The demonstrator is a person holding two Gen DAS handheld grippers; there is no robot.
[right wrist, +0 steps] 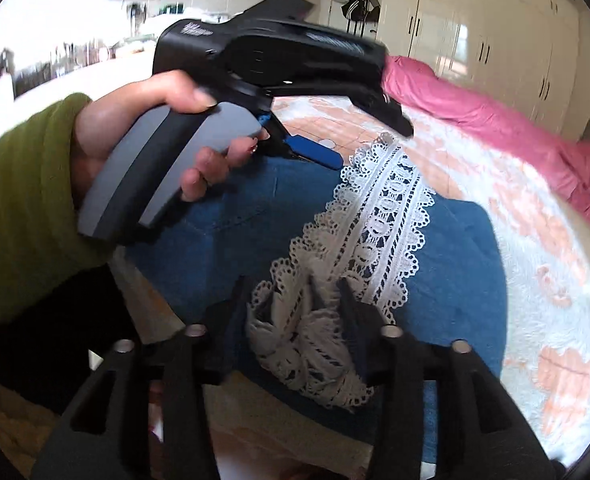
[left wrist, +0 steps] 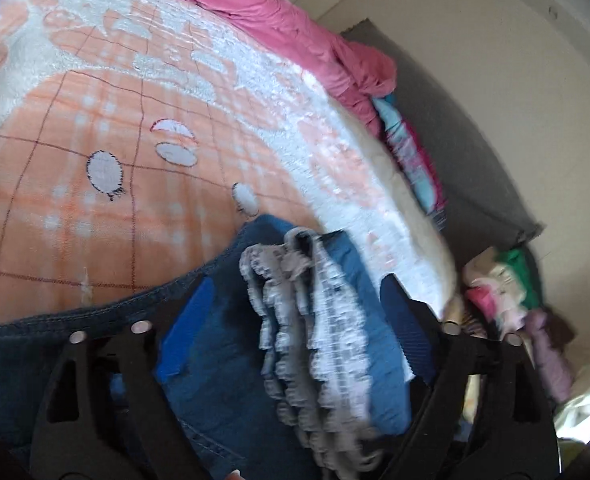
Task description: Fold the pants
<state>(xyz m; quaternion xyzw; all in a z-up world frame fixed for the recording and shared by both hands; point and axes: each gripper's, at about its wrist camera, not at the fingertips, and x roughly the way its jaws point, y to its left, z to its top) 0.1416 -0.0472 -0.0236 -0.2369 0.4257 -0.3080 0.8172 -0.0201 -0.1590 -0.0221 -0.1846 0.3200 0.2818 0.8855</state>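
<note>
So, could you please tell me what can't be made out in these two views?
- Left wrist view: the pants and lace trim are motion-blurred; whether the left claw pinches them is unclear.
- Left wrist view: the clothes pile beside the bed is blurred and cut by the rim.
- Right wrist view: the right claw tips are buried in lace, and the pants' lower part is cut off.

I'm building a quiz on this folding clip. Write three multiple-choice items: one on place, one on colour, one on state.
1. Where do the blue pants lie?
A. on the peach-and-white blanket
B. on the floor
C. in a drawer

2. What colour is the lace trim?
A. black
B. white
C. red

3. What is the right gripper doing?
A. hanging open in the air
B. gripping the pink duvet
C. pinching the lace trim

Answers: A, blanket shows around the pants; B, the lace reads white against denim; C, bunched lace sits between its fingertips.
</note>
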